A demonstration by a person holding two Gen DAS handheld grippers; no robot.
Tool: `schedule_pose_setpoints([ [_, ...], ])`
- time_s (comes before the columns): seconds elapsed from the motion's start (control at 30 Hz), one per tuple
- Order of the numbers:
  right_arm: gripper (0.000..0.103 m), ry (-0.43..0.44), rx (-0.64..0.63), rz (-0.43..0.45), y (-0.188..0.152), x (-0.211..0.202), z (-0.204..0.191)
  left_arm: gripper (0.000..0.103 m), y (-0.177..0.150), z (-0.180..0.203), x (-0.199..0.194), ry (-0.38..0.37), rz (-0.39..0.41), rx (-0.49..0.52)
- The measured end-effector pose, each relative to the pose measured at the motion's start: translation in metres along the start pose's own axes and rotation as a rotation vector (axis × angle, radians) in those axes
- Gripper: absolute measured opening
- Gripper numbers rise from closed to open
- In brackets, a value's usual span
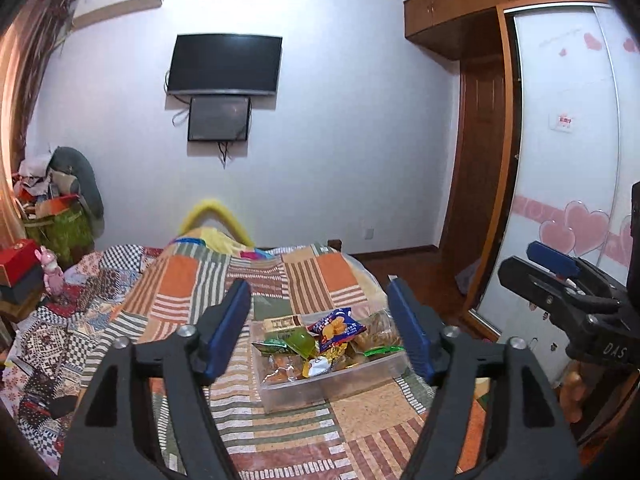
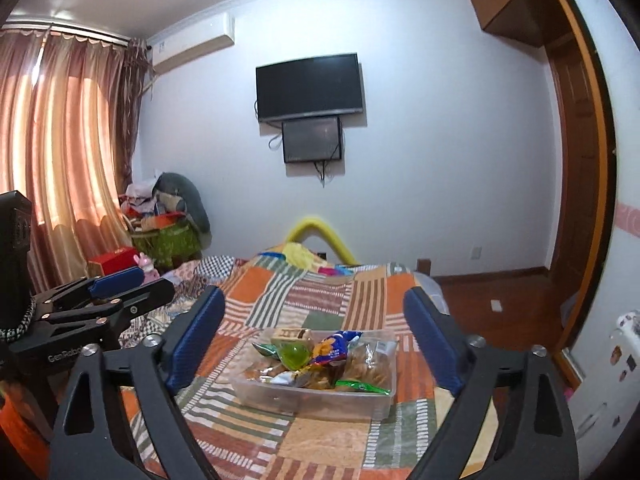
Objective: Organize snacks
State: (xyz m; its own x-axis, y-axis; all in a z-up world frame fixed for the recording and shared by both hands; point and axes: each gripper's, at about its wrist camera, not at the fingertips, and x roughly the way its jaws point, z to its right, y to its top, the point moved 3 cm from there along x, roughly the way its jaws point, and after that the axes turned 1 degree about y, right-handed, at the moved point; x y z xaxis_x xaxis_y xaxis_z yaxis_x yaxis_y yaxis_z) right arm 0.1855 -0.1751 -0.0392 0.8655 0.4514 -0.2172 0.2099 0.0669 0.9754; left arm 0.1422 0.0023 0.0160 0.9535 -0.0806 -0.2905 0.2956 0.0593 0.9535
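Two tools, the left tool point(image 1: 320, 320) and the right tool point(image 2: 314, 332), hang released and empty above the clear snack box point(image 2: 372, 394), which sits full low in the frame's centre on the patchwork bed point(image 2: 320, 292). Judging by this, lower gently before any regrasp. Only the right view shows the curtains point(image 2: 60, 140); only the left shows the heart-patterned wardrobe door point(image 1: 568, 184).

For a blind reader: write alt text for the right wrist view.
A clear plastic box full of packaged snacks sits on a patchwork bedspread, framed by the open, empty right gripper. The left gripper shows at the left edge; a wall-mounted TV hangs beyond the bed.
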Motion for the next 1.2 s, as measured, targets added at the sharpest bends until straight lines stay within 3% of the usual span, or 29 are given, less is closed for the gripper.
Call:
schedule_pose_setpoints([
  [0.1,0.103,-0.014,0.003,0.019,-0.001,0.000,-0.003,0.084,0.001,0.002,-0.010,0.003,0.015,0.005],
  [0.33,0.103,-0.028,0.004,0.009,-0.005,0.001,-0.008,0.099,-0.001,0.002,-0.022,0.023,0.035,0.012],
  [1.2,0.103,-0.037,0.010,0.010,-0.018,-0.008,-0.014,0.102,-0.008,-0.005,-0.020,0.018,0.027,-0.007],
])
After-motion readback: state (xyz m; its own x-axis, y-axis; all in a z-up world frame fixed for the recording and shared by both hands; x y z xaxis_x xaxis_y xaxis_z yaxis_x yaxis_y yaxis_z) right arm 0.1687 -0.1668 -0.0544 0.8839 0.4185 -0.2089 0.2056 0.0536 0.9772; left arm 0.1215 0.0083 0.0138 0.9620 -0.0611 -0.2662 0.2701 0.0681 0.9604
